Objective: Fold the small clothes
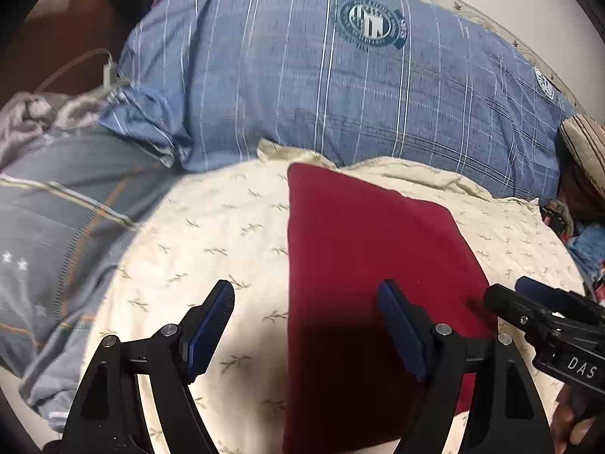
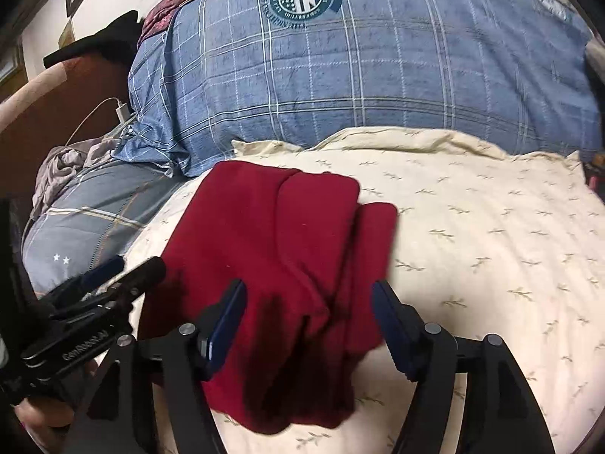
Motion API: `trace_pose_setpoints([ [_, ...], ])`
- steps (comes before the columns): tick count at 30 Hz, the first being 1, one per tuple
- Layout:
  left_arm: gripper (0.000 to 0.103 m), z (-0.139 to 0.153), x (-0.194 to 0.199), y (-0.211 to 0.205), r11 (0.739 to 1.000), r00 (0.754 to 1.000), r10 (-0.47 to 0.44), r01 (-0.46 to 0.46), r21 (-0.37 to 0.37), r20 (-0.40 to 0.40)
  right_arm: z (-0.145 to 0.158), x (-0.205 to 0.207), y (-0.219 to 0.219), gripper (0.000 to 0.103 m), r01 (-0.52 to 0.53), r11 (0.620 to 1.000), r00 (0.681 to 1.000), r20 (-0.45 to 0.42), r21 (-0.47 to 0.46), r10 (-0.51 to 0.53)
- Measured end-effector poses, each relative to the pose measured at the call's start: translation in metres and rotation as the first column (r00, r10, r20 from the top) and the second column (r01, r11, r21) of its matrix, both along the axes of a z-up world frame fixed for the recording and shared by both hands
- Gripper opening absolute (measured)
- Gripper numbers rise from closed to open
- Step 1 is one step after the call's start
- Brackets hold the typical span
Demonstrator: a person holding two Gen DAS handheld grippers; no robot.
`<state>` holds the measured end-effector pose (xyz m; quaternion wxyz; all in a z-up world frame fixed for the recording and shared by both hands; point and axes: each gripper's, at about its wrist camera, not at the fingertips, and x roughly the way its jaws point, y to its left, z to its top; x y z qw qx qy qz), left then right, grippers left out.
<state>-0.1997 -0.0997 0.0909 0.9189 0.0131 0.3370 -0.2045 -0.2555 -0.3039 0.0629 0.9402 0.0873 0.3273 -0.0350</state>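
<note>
A dark red garment (image 1: 363,249) lies folded on a cream pillow (image 1: 211,234) on the bed; it also shows in the right wrist view (image 2: 280,249), where overlapping folded layers are visible. My left gripper (image 1: 306,302) is open and empty, straddling the garment's left edge just above it. My right gripper (image 2: 308,302) is open and empty over the garment's near end. The right gripper also shows at the right edge of the left wrist view (image 1: 506,295). The left gripper shows at the lower left of the right wrist view (image 2: 128,268).
A large blue plaid pillow (image 1: 340,87) lies behind the cream pillow (image 2: 472,234). A grey-blue striped duvet (image 1: 64,227) is at the left. A white charger and cable (image 2: 121,111) and a brown headboard (image 1: 64,45) are at the far left. Mixed clothes (image 1: 582,234) lie at the right.
</note>
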Motion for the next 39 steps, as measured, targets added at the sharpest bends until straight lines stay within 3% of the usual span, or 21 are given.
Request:
trace_pose_setpoints([
  [3, 0.078, 0.002, -0.017, 0.002, 0.999, 0.999, 0.013, -0.015, 0.034, 0.053, 0.002, -0.003, 0.002, 0.078, 0.010, 1.000, 1.000, 0.004, -0.006, -0.010],
  [9, 0.078, 0.001, -0.035, 0.001, 0.995, 0.995, 0.000, -0.010, 0.097, 0.098, 0.003, -0.009, 0.007, 0.081, 0.028, 0.999, 0.999, 0.020, -0.030, -0.028],
  [19, 0.078, -0.001, -0.032, 0.020, 1.000, 0.994, 0.017, -0.018, 0.014, 0.105, -0.004, -0.010, 0.010, 0.082, 0.036, 0.999, 0.999, -0.017, -0.016, -0.036],
  [39, 0.078, -0.005, -0.022, 0.027, 1.000, 0.994, 0.017, -0.016, -0.002, 0.109, -0.009, -0.002, 0.022, 0.082, 0.017, 1.000, 0.999, -0.040, -0.017, -0.017],
])
